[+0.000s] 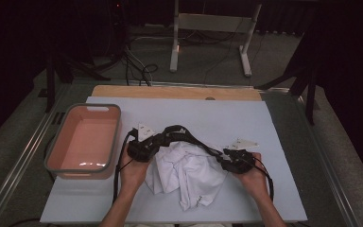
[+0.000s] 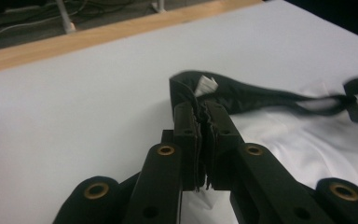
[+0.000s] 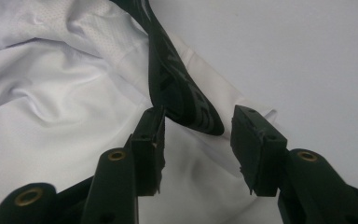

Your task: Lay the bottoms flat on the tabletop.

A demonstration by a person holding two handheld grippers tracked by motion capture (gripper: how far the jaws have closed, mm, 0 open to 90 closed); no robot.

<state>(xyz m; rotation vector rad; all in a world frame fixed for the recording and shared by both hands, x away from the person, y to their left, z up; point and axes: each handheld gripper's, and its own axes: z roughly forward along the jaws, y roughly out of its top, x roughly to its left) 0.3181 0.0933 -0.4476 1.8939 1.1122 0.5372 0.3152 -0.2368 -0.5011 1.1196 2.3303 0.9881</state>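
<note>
**Left claw pinching the black band while the right claw is standing apart over its other end**

The left gripper [image 2: 200,122] is sitting nearly closed, its 2 jaws pressing together on a fold of the black band [image 2: 261,95], with a small white tag [image 2: 207,84] poking up just beyond the tips. The band is running off to the right from that pinch, lying across the white garment [image 1: 186,172] that is crumpled on the near middle of the table [image 1: 246,118].

The right gripper [image 3: 198,133] is holding its 2 jaws partly apart. The rounded end of the black band [image 3: 186,102] is lying between them; the left jaw is sitting right at the band's edge, and the right jaw is standing clear of it.

In the high view, the person's left hand [image 1: 134,168] is gripping its tool just left of the garment and the right hand [image 1: 253,172] is gripping its tool at the garment's right. Both forearms are coming in from the near edge. A pink tub [image 1: 56,158] is resting at the table's left side.
</note>
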